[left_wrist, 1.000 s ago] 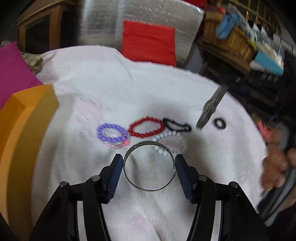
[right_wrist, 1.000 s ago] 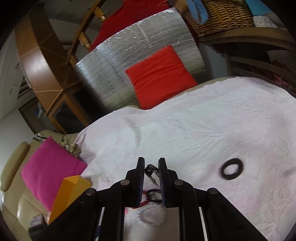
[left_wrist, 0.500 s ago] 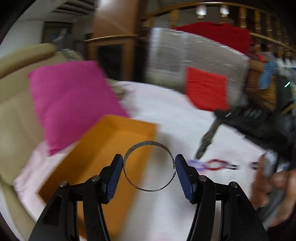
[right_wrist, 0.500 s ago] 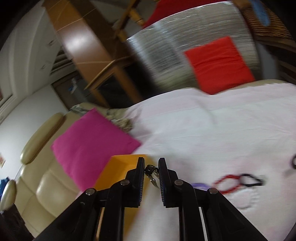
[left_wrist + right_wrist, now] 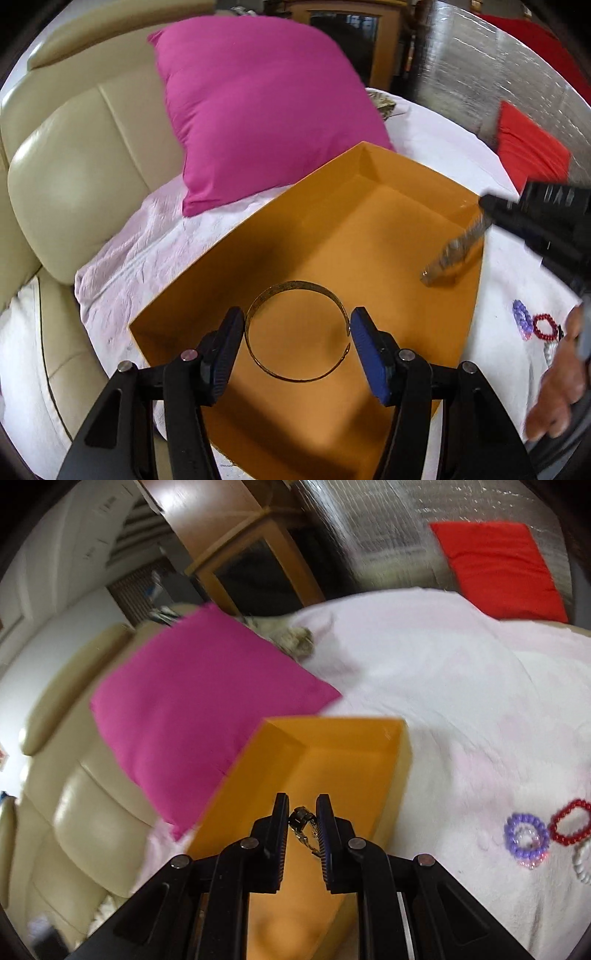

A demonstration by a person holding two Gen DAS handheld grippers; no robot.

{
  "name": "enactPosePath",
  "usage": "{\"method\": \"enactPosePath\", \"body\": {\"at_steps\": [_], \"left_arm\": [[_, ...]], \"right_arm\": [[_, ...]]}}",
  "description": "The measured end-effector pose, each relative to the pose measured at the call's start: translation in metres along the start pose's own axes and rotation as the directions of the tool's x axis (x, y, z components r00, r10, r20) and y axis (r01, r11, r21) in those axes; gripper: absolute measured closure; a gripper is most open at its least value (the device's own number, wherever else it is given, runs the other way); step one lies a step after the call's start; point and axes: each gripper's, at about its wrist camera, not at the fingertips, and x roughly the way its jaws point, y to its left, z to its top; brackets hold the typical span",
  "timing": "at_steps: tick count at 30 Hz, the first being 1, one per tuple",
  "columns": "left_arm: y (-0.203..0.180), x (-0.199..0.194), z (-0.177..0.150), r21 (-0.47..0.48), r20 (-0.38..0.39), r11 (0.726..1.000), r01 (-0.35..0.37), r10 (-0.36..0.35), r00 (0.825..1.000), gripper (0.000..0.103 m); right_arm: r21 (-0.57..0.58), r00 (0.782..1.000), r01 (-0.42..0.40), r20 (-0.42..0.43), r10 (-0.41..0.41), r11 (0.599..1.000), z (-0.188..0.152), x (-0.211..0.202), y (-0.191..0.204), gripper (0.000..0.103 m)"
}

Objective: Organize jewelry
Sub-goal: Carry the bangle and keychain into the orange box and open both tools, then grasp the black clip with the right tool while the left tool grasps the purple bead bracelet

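A: Orange card is filling the middle of both views: the open orange box (image 5: 369, 229) is being hovered over by both tools, and its floor is showing bare.

B: What is being carried by the left gripper (image 5: 297, 338)?

A: A bronze cuff bangle (image 5: 295, 334) is being clamped across its width between the blue pads, low in the centre of the left view, above the box's near half. Nothing is being let go yet.

B: And the right gripper (image 5: 302, 829)?

A: Its jaws are being held nearly together on a small metal watch or chain piece (image 5: 303, 825), just over the box's near edge. In the left view that piece is being seen blurred at the right, dangling over the box's right rim.

B: So how much is being judged done?

A: Little, going by the bare box. Two pieces are being brought in but not yet dropped. On the white cloth (image 5: 461, 701) at the lower right, a purple bead bracelet (image 5: 526, 836), a red bead bracelet (image 5: 570, 823) and a white one (image 5: 581, 864), partly cut off, are waiting, well apart from the box.
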Motion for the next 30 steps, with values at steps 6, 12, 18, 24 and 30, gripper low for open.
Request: {"method": "enactPosePath", "body": {"at_steps": [6,12,18,24,30], "left_arm": [[-0.009,-0.009,0.004,0.009,0.072,0.999,-0.039,0.039,0.997,0.035],[-0.033,-0.028,0.008,0.034,0.185,0.998,-0.044,0.037,0.982,0.033],[-0.079,-0.035,0.002,0.137,0.221,0.990,-0.022,-0.009,0.975,0.032],[-0.147,-0.037,-0.017,0.287,0.229,0.958,0.011,-0.079,0.970,0.031],[-0.198,-0.021,-0.027,0.377,0.134,0.921,0.093,-0.153,0.979,0.031]], "right_arm": [[0.081,1.000,-0.001,-0.002,0.001,0.997,0.007,-0.012,-0.024,0.065],[0.042,0.988,0.056,0.141,-0.061,0.998,0.012,-0.087,-0.056,0.051],[0.150,0.959,0.128,0.232,-0.161,0.980,0.004,-0.176,-0.152,0.051],[0.305,0.963,0.129,0.190,-0.192,0.944,-0.016,-0.213,-0.254,0.051],[0.391,0.993,0.057,0.072,-0.092,0.919,-0.029,-0.184,-0.307,0.055]]}}
